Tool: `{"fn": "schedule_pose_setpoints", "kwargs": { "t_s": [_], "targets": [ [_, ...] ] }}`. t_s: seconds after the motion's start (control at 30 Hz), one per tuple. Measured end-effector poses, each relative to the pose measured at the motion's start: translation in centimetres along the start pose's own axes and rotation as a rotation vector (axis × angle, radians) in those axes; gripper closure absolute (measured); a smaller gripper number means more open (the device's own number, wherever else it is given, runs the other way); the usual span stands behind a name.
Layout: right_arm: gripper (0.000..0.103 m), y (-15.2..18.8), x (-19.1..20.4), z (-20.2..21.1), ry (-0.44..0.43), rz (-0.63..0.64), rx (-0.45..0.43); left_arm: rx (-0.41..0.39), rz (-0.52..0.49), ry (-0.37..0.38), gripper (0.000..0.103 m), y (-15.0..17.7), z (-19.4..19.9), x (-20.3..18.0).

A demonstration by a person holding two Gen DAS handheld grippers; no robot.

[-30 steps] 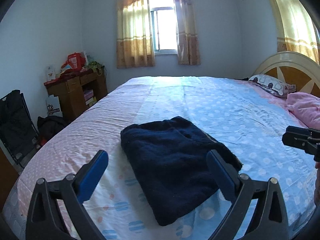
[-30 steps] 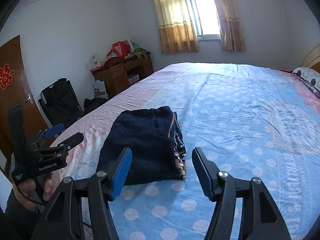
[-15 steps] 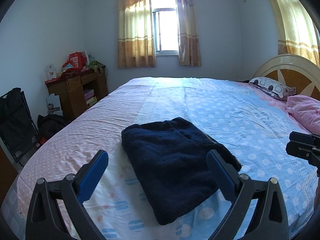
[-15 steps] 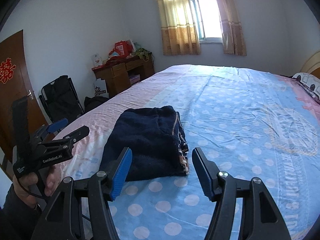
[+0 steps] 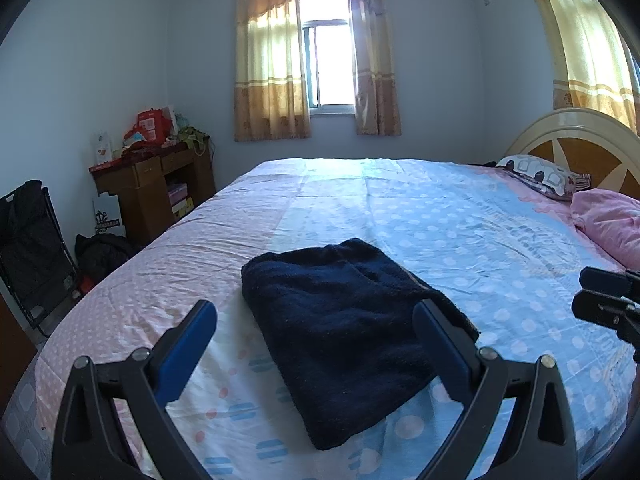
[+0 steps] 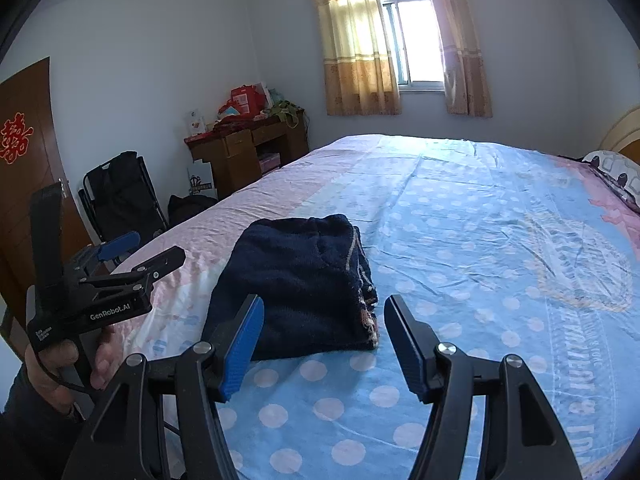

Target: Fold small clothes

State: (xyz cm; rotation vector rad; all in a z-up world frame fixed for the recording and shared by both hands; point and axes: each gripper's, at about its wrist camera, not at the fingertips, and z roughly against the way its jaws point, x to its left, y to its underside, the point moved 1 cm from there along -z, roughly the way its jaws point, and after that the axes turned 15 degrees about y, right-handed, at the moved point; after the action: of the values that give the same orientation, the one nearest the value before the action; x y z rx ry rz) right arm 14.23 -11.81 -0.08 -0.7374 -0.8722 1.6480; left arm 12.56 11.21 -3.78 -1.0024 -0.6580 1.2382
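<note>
Garment and tongs: left tongs (image 5: 314,354) spread, empty, hovering over its near end; right tongs (image 6: 324,346) spread, empty, just short of its layered edge
Garment place: folded navy garment (image 5: 340,328) flat on bed (image 5: 460,220)
Long axis: running away from both tongs
Nearer: left, by my reckoning

left gripper (image 6: 136,258) raised, right gripper (image 5: 600,296) lower

Daylight from window (image 5: 328,76), glare there; dim foreground, fisheye-warped edges.
</note>
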Motion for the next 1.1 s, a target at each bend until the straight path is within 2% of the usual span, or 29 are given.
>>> {"fn": "schedule_pose_setpoints", "kwargs": {
  "t_s": [0.4,0.9,1.1],
  "targets": [
    [0.039,0.2,0.1,0.5,0.004,0.005,-0.010,0.002,0.001,-0.002,0.001,0.0,0.0,-0.2],
    [0.039,-0.3,-0.4,2.7,0.023,-0.023,-0.104,-0.036,-0.024,-0.007,0.000,-0.6,1.0,-0.8],
    [0.038,-0.4,-0.3,3.0,0.019,-0.023,-0.120,-0.036,0.000,-0.051,0.000,-0.7,0.9,0.1]
  ]
}}
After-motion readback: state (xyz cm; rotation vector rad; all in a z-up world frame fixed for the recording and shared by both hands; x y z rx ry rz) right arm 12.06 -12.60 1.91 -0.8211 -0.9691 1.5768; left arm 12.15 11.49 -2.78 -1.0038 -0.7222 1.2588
